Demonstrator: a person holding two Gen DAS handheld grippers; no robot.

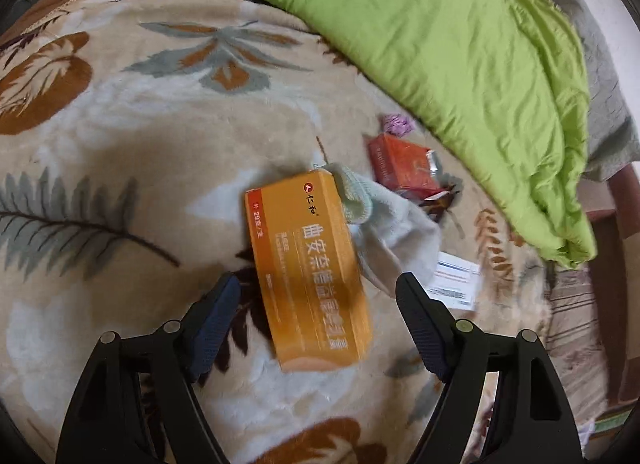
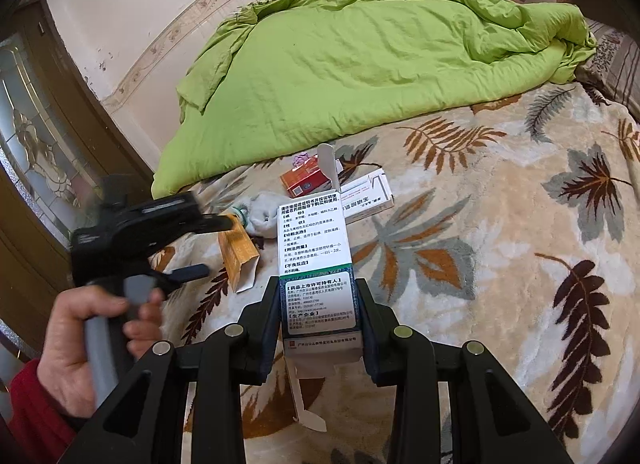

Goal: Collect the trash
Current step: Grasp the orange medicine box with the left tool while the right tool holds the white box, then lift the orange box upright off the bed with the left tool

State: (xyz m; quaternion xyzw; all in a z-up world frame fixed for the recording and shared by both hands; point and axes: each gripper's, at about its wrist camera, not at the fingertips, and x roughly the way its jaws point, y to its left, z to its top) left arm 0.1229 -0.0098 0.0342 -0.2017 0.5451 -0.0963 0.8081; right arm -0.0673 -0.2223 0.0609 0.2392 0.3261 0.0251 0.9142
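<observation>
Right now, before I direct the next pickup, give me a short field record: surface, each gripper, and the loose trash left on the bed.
surface: leaf-patterned plush blanket
left gripper: open, straddling the orange medicine box, pads not touching it
right gripper: shut on the white-and-green medicine box
loose items: red cigarette pack, pale grey sock, flat white carton
backdrop: crumpled green quilt
</observation>
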